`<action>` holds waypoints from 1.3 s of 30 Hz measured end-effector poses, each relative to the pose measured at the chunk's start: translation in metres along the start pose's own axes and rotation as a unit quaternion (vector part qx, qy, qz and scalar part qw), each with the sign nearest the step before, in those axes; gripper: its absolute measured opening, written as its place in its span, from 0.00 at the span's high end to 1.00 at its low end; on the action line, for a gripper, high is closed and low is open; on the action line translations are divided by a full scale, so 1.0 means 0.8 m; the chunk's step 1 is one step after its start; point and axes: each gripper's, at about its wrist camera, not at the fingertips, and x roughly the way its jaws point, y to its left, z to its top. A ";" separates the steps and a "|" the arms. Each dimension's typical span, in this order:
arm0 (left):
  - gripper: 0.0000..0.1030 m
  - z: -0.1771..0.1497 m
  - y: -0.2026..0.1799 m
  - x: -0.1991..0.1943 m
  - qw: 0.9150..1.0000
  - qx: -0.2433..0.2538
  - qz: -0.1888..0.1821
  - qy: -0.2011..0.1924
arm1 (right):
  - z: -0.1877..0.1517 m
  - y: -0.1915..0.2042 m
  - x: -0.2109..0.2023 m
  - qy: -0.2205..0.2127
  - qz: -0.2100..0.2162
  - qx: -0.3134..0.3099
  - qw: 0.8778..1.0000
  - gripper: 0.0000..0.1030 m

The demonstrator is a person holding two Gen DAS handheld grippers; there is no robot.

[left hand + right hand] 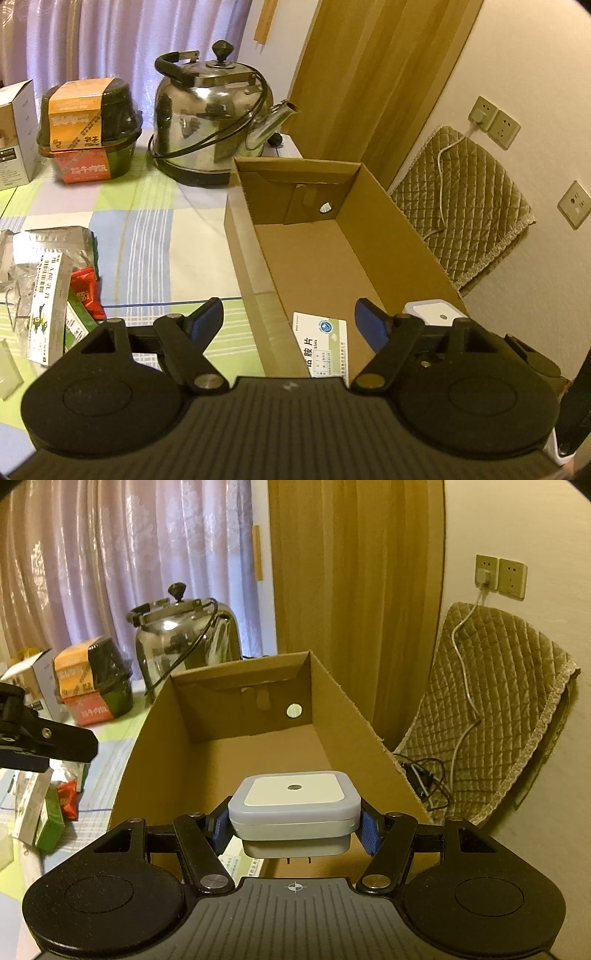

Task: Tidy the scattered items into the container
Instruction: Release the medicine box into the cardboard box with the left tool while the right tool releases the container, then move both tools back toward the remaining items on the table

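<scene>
An open brown cardboard box (373,236) (325,698) stands on the table. A white and green medicine carton (320,341) lies on its floor at the near end. My left gripper (291,321) hangs open over the box's near left corner, nothing between its blue pads. My right gripper (295,829) is shut on a white square night-light plug (295,808), held above the near end of the box; its top also shows in the left wrist view as the white plug (436,314). Loose packets lie left of the box: a white carton (48,314), a red sachet (86,291), a green carton (50,823).
A steel kettle (210,118) with a black cord stands behind the box. A stacked food bowl pack (90,129) and a white box (14,136) sit at the far left on the checked tablecloth (155,229). A quilted chair (491,716) with a cable is on the right.
</scene>
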 end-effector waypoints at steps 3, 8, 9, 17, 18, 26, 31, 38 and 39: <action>0.27 -0.002 0.005 -0.002 1.000 -0.004 0.001 0.000 | -0.001 0.002 0.005 0.006 -0.002 -0.005 1.000 0.35; 0.26 -0.004 0.013 -0.006 1.000 -0.010 0.003 0.001 | -0.002 0.005 0.008 0.009 -0.005 -0.013 1.000 0.34; 0.26 -0.004 0.014 -0.007 1.000 -0.010 0.004 0.001 | -0.002 0.006 0.007 0.008 -0.006 -0.014 1.000 0.34; 0.25 -0.011 0.031 -0.019 1.000 -0.021 0.011 0.000 | -0.003 0.011 -0.008 -0.003 -0.001 -0.020 1.000 0.34; 0.25 -0.012 0.034 -0.021 1.000 -0.023 0.012 0.000 | -0.004 0.013 -0.012 -0.004 0.001 -0.020 1.000 0.34; 0.23 -0.034 0.065 -0.046 0.999 -0.039 0.033 0.000 | -0.018 0.045 -0.051 -0.017 0.031 -0.026 0.999 0.34; 0.22 -0.053 0.089 -0.072 0.997 -0.050 0.052 -0.005 | -0.023 0.071 -0.077 -0.028 0.053 -0.028 0.998 0.34; 0.18 -0.088 0.137 -0.125 0.993 -0.057 0.103 -0.017 | -0.028 0.115 -0.111 -0.059 0.081 -0.043 0.994 0.00; 0.18 -0.093 0.145 -0.132 0.992 -0.064 0.110 -0.018 | -0.028 0.122 -0.114 -0.058 0.087 -0.048 0.993 0.00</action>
